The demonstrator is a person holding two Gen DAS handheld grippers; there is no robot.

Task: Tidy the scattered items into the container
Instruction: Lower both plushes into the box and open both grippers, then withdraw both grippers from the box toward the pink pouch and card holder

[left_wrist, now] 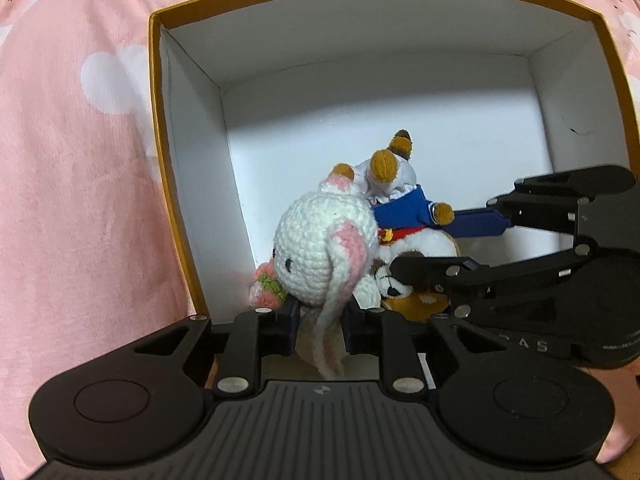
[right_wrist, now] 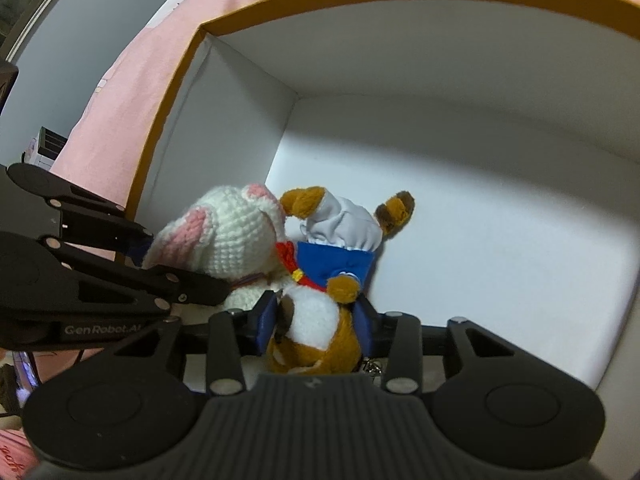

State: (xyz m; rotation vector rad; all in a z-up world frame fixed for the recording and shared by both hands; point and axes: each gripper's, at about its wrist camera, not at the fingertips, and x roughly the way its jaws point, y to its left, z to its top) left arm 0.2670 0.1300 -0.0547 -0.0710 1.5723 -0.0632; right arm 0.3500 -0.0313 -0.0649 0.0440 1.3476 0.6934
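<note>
A white box with an orange rim (left_wrist: pixel 192 140) stands open on pink cloth. Low inside it, near its left wall, two soft toys press together. The white crocheted bunny with pink ears (left_wrist: pixel 316 248) sits between the blue pads of my left gripper (left_wrist: pixel 322 316), which is shut on its lower body. The brown plush animal in a white hat and blue cape (left_wrist: pixel 404 212) is held by my right gripper (left_wrist: pixel 440 244), reaching in from the right. In the right wrist view the plush animal (right_wrist: pixel 336 264) fills my right gripper (right_wrist: pixel 316 316), with the bunny (right_wrist: pixel 236 240) and left gripper (right_wrist: pixel 180 268) beside it.
Pink cloth with white shapes (left_wrist: pixel 80 160) surrounds the box. The box floor (right_wrist: pixel 480 240) is bare white to the right of and beyond the toys. Past the cloth's edge stand a grey wall and a small white unit (right_wrist: pixel 48 144).
</note>
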